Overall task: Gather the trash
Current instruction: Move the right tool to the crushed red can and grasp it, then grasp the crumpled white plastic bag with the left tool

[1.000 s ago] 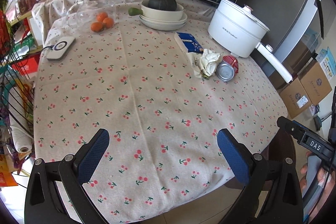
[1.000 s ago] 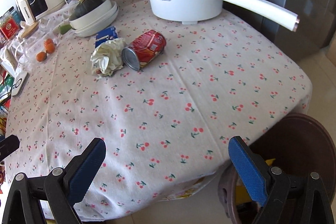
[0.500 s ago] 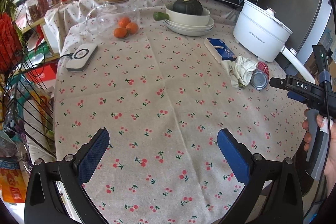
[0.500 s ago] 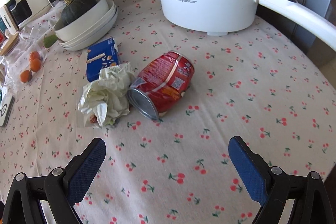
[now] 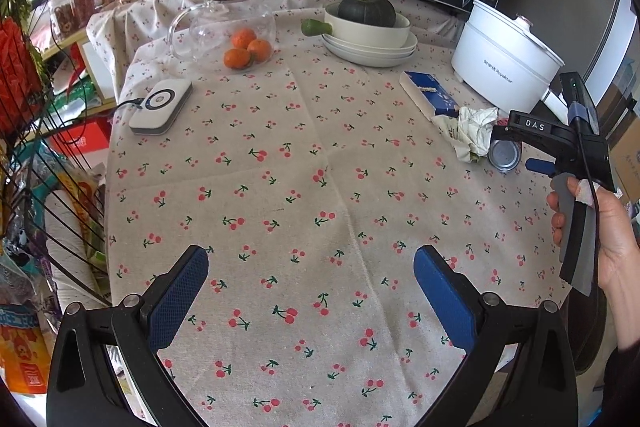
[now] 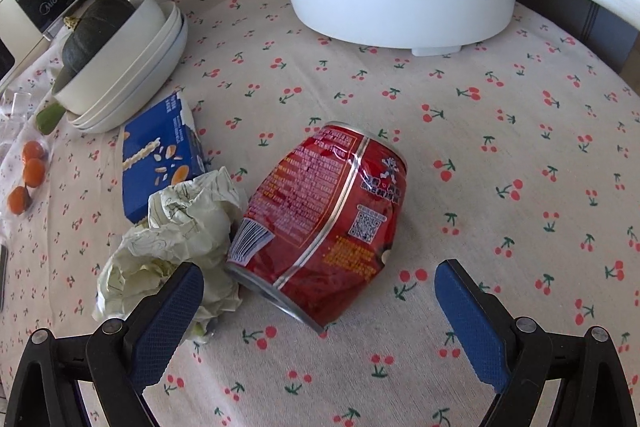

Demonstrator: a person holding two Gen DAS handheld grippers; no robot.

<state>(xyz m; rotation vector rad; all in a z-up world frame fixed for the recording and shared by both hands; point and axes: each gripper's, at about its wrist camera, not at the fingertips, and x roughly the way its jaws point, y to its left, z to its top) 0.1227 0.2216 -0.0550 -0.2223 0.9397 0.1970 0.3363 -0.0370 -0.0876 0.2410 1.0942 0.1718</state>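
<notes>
My right claw [image 6: 318, 301] hangs wide open around the dented red can [image 6: 324, 223], crumpled paper [image 6: 180, 235] beside it; left claw [image 5: 312, 293] open over the tablecloth [image 5: 280, 187].

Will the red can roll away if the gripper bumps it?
Probably a little: the red can lies on its side on the tablecloth. Its dented wall suggests it is empty and light, so it may skid. The crumpled paper touching it might block it.
</notes>
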